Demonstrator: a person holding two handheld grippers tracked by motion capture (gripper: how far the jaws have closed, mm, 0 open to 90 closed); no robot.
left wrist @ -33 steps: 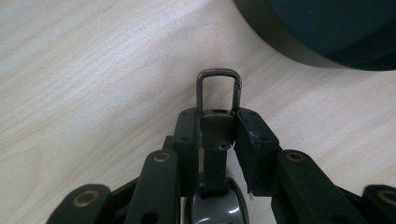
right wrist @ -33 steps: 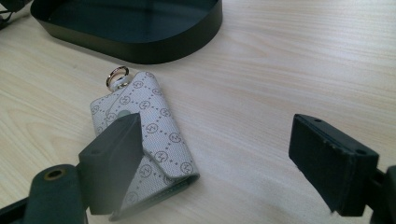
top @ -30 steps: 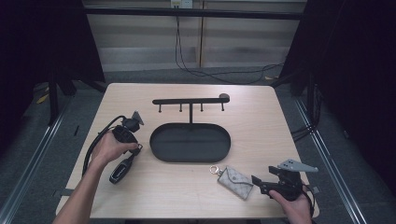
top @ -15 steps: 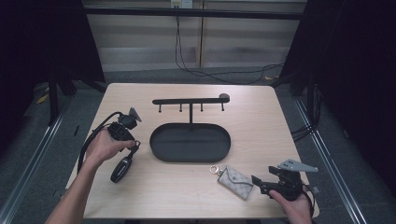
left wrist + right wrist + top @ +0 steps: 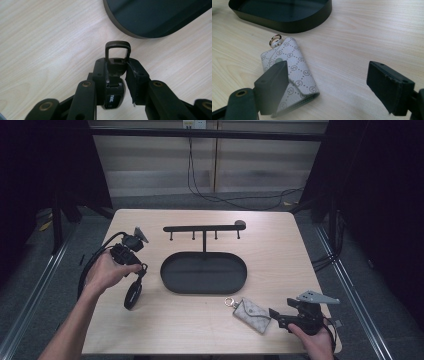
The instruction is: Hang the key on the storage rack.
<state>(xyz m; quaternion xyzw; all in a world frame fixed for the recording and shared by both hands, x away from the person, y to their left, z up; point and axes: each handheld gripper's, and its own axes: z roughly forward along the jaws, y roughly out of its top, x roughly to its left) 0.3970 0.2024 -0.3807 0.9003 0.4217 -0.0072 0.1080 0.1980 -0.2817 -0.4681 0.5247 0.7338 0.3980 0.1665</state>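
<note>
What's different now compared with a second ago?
The left tongs, shut on the black key fob, have lifted it off the table; it now hangs below the hand, near the black tray. The right tongs stay open beside the patterned key pouch, which has not moved.

Table [image 5: 210, 330]: pale wood-grain top, smooth, matt. Tray [image 5: 172, 282]: black, smooth, semi-gloss, looks like coated metal. Hook rack [image 5: 200, 228]: same black finish. Key fob [image 5: 115, 75]: glossy black plastic, dark metal-look loop. Key pouch [image 5: 292, 72]: light grey textured cloth or leatherette, printed pattern, shiny metal ring. Left gripper [image 5: 120, 72] and right gripper [image 5: 334, 82]: matt black plastic, rough rubbery pads.
</note>
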